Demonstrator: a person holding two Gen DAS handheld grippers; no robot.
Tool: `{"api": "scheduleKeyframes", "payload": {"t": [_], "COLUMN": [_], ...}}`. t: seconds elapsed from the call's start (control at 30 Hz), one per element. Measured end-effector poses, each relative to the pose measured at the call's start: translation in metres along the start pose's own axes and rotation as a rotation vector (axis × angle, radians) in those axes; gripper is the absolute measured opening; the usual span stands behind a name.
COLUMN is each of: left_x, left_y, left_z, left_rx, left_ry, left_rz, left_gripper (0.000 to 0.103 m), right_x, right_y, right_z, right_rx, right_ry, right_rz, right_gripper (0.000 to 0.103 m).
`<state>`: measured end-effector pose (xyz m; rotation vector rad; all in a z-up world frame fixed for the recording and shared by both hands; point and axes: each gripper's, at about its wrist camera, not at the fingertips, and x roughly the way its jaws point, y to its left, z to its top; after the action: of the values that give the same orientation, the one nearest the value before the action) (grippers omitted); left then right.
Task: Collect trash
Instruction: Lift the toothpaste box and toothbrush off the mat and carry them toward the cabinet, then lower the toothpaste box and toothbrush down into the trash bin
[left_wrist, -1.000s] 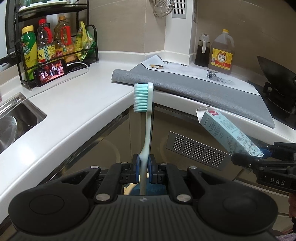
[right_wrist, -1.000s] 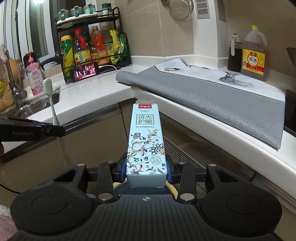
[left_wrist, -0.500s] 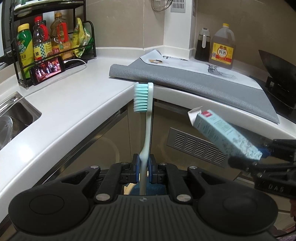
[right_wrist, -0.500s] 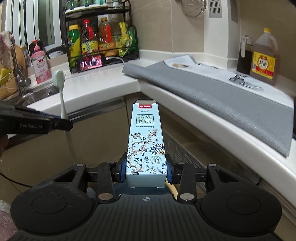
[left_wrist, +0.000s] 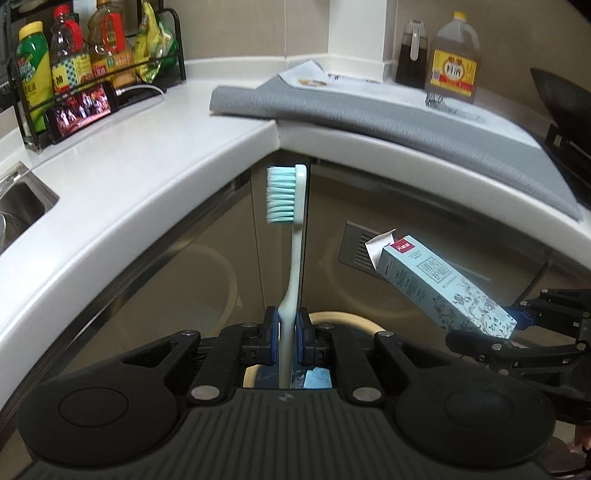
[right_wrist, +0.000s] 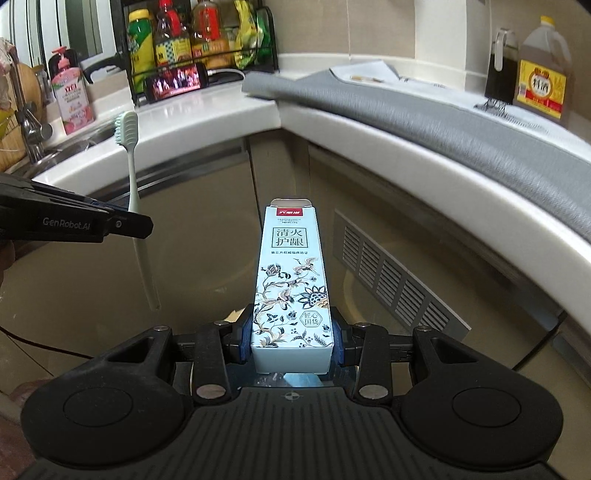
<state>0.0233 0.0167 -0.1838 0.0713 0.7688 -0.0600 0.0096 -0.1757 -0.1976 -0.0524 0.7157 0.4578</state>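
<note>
My left gripper (left_wrist: 286, 334) is shut on the handle of a pale green toothbrush (left_wrist: 291, 221), which stands upright with its teal bristles facing left. My right gripper (right_wrist: 291, 341) is shut on a light blue toothpaste box (right_wrist: 291, 280) with a flower print, its open flap pointing away. Both are held below the counter edge, in front of the cabinet doors. In the left wrist view the box (left_wrist: 439, 286) and right gripper (left_wrist: 513, 323) show at the right. In the right wrist view the toothbrush (right_wrist: 135, 177) and left gripper (right_wrist: 125, 223) show at the left. A round cream rim (left_wrist: 343, 317) shows just beyond the left jaws.
A white L-shaped counter (left_wrist: 155, 147) carries a grey mat (left_wrist: 388, 114), a black rack of bottles (left_wrist: 92, 62), a phone (left_wrist: 81, 110) and an oil jug (left_wrist: 452, 61). A sink (left_wrist: 18, 203) lies at the left. A vent grille (right_wrist: 399, 280) sits in the cabinet front.
Both grippers have sunk below the counter edge with the toothbrush and the box still held. The counter now sits higher in both views.
</note>
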Motion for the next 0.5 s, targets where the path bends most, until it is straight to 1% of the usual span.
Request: {"api": "scheduleKeyframes", "payload": {"t": [0.33,0.5], "left_x": [0.035,0.052], "left_y": [-0.003,-0.004], "left_z": [-0.006,-0.009], "left_rx": [0.008,0.009], "left_ry": [0.076,0.113], "left_rz": [0.013,0.006], "left_gripper": [0.01,0.01], "right_x": [0.027,0.039], "right_y": [-0.005,-0.007], "right_z": [-0.008,-0.011], "right_rx": [0.013,0.02], "right_ry": [0.068,0.104], "right_rz": [0.009,0.005], "right_gripper": [0.042,0.042]}}
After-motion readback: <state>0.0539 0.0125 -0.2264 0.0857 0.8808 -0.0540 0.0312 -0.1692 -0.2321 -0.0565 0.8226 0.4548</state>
